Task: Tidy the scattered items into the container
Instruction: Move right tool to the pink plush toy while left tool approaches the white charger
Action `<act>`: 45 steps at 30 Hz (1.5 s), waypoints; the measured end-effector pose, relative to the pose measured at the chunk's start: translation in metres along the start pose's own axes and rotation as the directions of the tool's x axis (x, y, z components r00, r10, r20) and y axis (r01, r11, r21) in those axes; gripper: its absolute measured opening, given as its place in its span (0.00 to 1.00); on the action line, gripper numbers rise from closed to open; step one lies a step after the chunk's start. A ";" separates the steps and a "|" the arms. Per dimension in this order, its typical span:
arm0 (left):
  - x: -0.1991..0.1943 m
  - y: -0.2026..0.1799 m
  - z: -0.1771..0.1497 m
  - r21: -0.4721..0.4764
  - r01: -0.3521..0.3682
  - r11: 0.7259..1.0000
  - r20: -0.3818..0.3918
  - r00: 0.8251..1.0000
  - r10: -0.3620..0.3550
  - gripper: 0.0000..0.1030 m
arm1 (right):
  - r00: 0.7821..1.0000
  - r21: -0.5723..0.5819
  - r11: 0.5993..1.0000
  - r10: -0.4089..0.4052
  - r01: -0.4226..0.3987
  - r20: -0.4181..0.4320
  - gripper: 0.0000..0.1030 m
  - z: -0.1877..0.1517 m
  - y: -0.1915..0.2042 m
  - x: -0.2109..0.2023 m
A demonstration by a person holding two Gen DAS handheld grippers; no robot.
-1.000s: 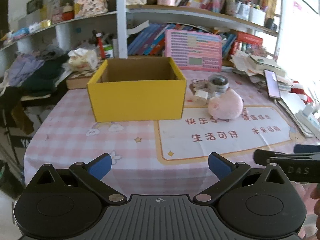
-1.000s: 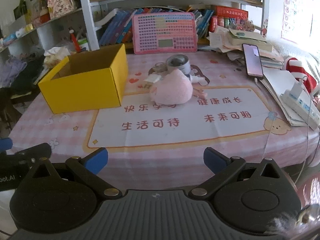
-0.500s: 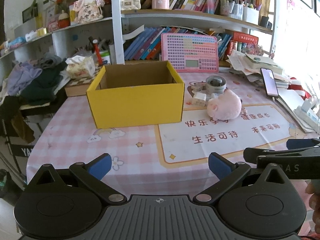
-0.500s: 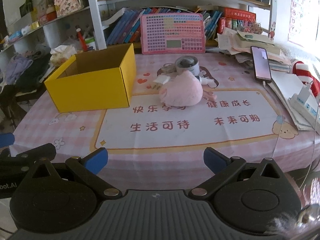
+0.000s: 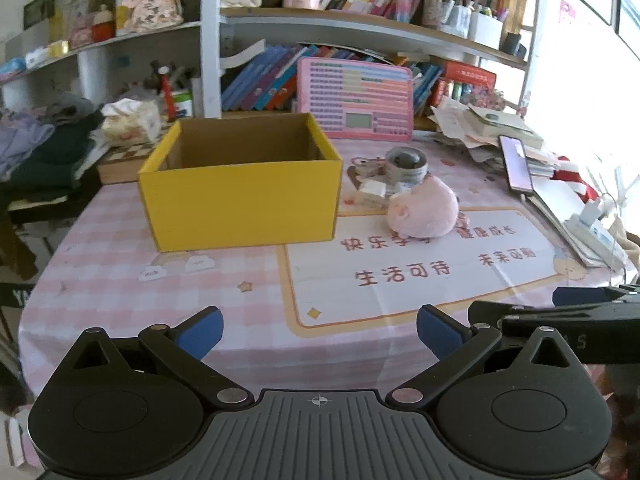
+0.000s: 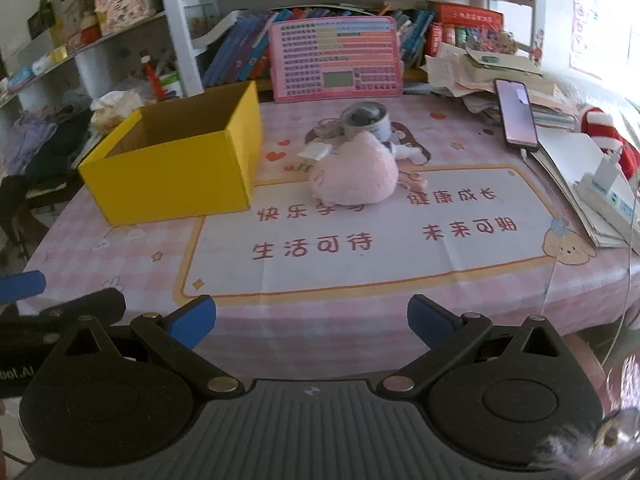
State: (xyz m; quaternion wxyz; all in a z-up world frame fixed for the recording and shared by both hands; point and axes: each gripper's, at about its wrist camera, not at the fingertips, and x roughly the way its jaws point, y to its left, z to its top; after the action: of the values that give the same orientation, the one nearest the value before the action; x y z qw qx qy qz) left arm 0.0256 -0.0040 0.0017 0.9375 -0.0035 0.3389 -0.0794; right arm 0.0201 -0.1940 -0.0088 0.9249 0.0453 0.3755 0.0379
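Note:
A yellow cardboard box (image 5: 240,196) (image 6: 176,168) stands open-topped on the pink checked tablecloth, and what I see of its inside is bare. Right of it lie a pink plush toy (image 5: 424,212) (image 6: 356,176), a roll of tape (image 5: 406,166) (image 6: 366,118), a small white charger (image 5: 374,190) (image 6: 316,151) and a small pink item (image 6: 414,179) behind the plush. My left gripper (image 5: 318,330) hangs open near the table's front edge, holding nothing. My right gripper (image 6: 310,320) is open too, beside it on the right.
A pink keyboard toy (image 5: 354,102) leans against the shelf behind the box. A phone (image 6: 516,118), papers and a power strip (image 6: 608,196) crowd the right side. Clothes (image 5: 36,152) pile up at the left. A white mat (image 6: 360,236) covers the near table.
Both grippers have risen and drawn slightly closer to the table, so the box and plush sit lower and larger in view. Nothing on the table has moved.

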 end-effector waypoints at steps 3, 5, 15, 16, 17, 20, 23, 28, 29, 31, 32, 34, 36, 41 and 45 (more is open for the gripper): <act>0.006 -0.003 0.003 0.013 0.001 1.000 -0.004 1.000 -0.001 1.00 | 1.000 0.020 1.000 -0.018 0.018 0.005 0.99 0.005 -0.007 0.005; 0.012 -0.003 0.005 0.015 -0.007 1.000 -0.009 1.000 0.007 1.00 | 1.000 0.031 0.999 -0.017 0.016 0.013 0.99 0.010 -0.011 0.009; 0.038 -0.011 0.021 0.013 0.022 1.000 -0.011 1.000 -0.022 1.00 | 1.000 0.031 0.999 -0.014 0.014 0.017 0.95 0.034 -0.026 0.033; 0.042 -0.014 0.024 0.023 0.028 0.999 -0.013 1.000 -0.027 1.00 | 1.000 0.033 0.999 -0.017 0.017 0.019 0.94 0.038 -0.029 0.036; 0.047 -0.017 0.027 0.034 0.036 0.999 -0.015 0.999 -0.035 1.00 | 1.000 0.036 0.999 -0.019 0.019 0.019 0.92 0.041 -0.032 0.039; 0.060 -0.026 0.036 0.064 0.048 0.997 -0.021 0.999 -0.047 1.00 | 1.000 0.049 0.998 -0.027 0.026 0.012 0.88 0.050 -0.040 0.049; 0.072 -0.034 0.045 0.092 0.059 0.994 -0.024 0.998 -0.057 0.99 | 1.000 0.065 0.998 -0.024 0.023 0.011 0.88 0.061 -0.049 0.060; 0.084 -0.045 0.059 0.124 0.057 0.991 -0.025 0.998 -0.054 0.99 | 1.000 0.076 0.997 -0.006 0.006 -0.001 0.88 0.078 -0.060 0.076; 0.086 -0.048 0.061 0.132 0.053 0.990 -0.025 0.998 -0.050 0.99 | 1.000 0.075 0.997 0.000 0.000 -0.004 0.88 0.081 -0.062 0.080; 0.090 -0.052 0.064 0.147 0.049 0.988 -0.028 0.999 -0.045 0.99 | 1.000 0.074 0.997 0.013 -0.012 -0.015 0.88 0.087 -0.064 0.088; 0.092 -0.054 0.065 0.156 0.049 0.987 -0.030 0.999 -0.045 0.99 | 1.000 0.074 0.997 0.021 -0.019 -0.022 0.88 0.089 -0.065 0.093; 0.096 -0.059 0.069 0.172 0.052 0.984 -0.035 0.998 -0.047 0.99 | 0.999 0.075 0.997 0.037 -0.034 -0.036 0.88 0.094 -0.067 0.101; 0.100 -0.064 0.072 0.186 0.055 0.981 -0.045 0.998 -0.048 0.99 | 0.997 0.079 0.996 0.055 -0.051 -0.052 0.88 0.099 -0.070 0.111; 0.109 -0.068 0.080 0.185 0.025 0.982 -0.064 0.998 -0.014 0.99 | 0.990 0.123 0.989 0.096 -0.082 -0.106 0.88 0.110 -0.081 0.139; 0.113 -0.066 0.088 0.170 -0.016 0.985 -0.065 0.998 0.027 0.99 | 0.978 0.170 0.979 0.137 -0.110 -0.156 0.88 0.116 -0.088 0.162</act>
State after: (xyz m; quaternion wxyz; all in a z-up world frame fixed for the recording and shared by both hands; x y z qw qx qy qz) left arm 0.1577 -0.0909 0.0017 0.9232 0.0825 0.3623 -0.0980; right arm 0.2203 -0.2709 -0.0474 0.8794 0.1396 0.4500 0.0688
